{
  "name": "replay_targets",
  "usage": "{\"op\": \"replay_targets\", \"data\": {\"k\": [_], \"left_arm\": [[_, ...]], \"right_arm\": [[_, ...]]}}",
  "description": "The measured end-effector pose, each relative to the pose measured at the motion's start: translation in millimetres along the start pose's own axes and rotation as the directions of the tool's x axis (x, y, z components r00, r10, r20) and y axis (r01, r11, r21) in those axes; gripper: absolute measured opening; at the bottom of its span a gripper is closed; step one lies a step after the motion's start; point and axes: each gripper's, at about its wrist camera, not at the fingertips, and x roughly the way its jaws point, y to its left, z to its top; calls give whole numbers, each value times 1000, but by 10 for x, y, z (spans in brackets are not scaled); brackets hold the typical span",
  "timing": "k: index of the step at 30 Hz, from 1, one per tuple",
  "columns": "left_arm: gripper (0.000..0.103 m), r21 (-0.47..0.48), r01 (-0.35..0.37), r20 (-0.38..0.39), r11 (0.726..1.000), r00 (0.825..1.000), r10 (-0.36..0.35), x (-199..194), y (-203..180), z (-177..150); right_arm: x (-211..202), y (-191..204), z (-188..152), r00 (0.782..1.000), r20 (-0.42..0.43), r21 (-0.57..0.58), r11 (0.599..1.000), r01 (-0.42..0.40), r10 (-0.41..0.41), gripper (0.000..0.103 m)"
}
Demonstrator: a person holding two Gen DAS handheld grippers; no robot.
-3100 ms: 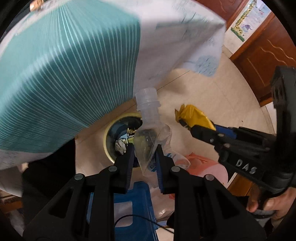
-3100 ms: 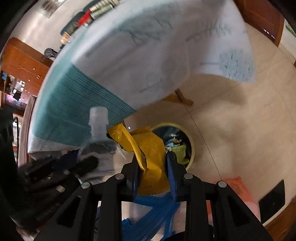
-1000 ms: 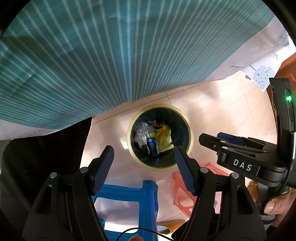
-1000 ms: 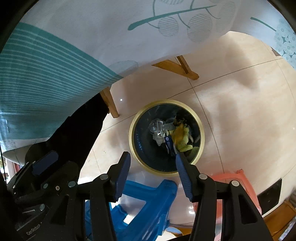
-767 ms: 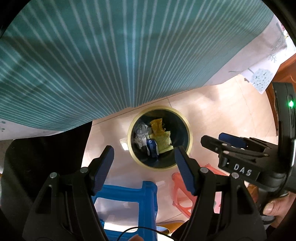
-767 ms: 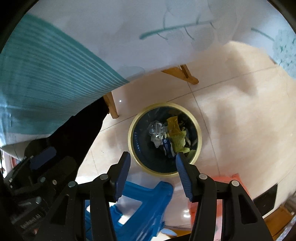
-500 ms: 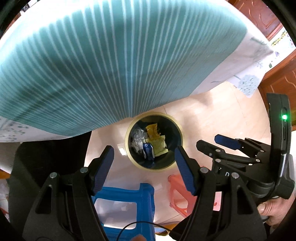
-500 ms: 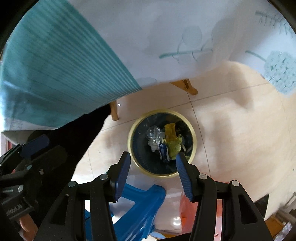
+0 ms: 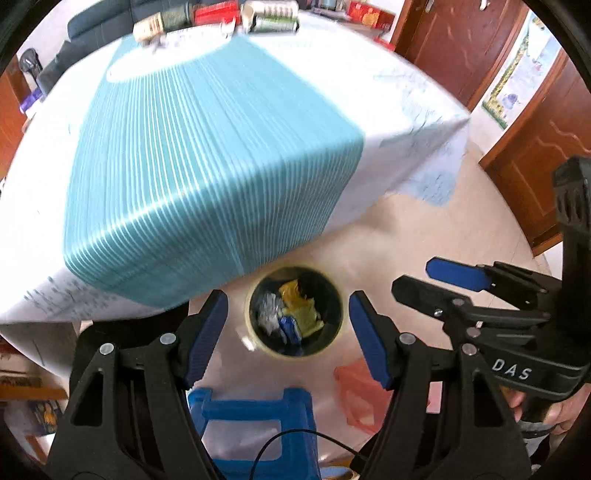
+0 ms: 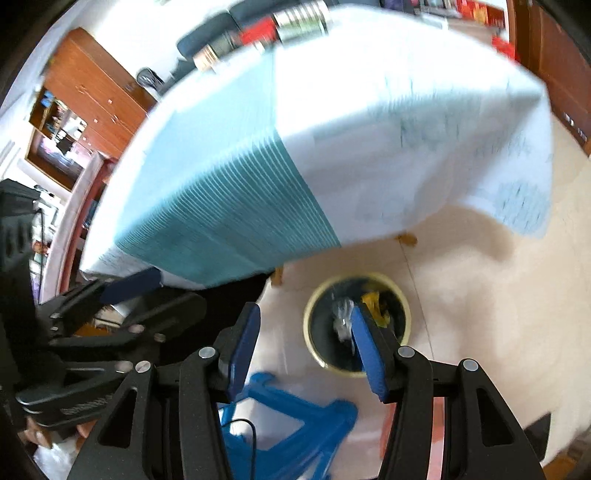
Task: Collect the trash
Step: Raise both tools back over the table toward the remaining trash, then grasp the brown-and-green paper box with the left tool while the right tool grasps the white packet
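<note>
A round bin with a yellow rim [image 9: 334, 345] [image 10: 404, 325] stands on the tiled floor far below both grippers. Inside lie a yellow wrapper [image 9: 299, 308] [image 10: 375, 301], a crumpled clear bottle [image 9: 267, 310] [image 10: 341, 314] and a blue scrap [image 9: 290, 328]. My left gripper [image 9: 288, 328] hangs high above the bin, open with nothing between its fingers. My right gripper [image 10: 303, 341] is also open and empty, well above the bin. In the left wrist view the right gripper [image 9: 443, 280] shows at the right edge.
A table under a teal-striped and white cloth [image 9: 207, 155] [image 10: 332, 140] fills the upper view, with cans and boxes [image 9: 258, 14] at its far end. A blue stool [image 9: 255, 424] and a pink stool [image 9: 354, 384] stand near the bin. Wooden doors [image 9: 535, 158] at right.
Both grippers have risen away from the bin, which looks smaller now. The tabletop and the items on it have come into view. The jaws stay apart and empty.
</note>
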Motion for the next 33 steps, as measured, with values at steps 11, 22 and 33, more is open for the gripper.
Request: {"op": "replay_targets", "data": {"k": [11, 22, 33], "left_arm": [[65, -2, -40, 177, 999, 984, 39, -629, 165, 502], [65, -98, -72, 241, 993, 966, 94, -924, 726, 1235], [65, -181, -114, 245, 977, 957, 157, -642, 1397, 1873]], "right_arm": [[-761, 272, 580, 972, 231, -13, 999, -39, 41, 55], [-577, 518, 1183, 959, 279, -18, 998, -55, 58, 58], [179, 547, 1811, 982, 177, 15, 998, -61, 57, 58]]}}
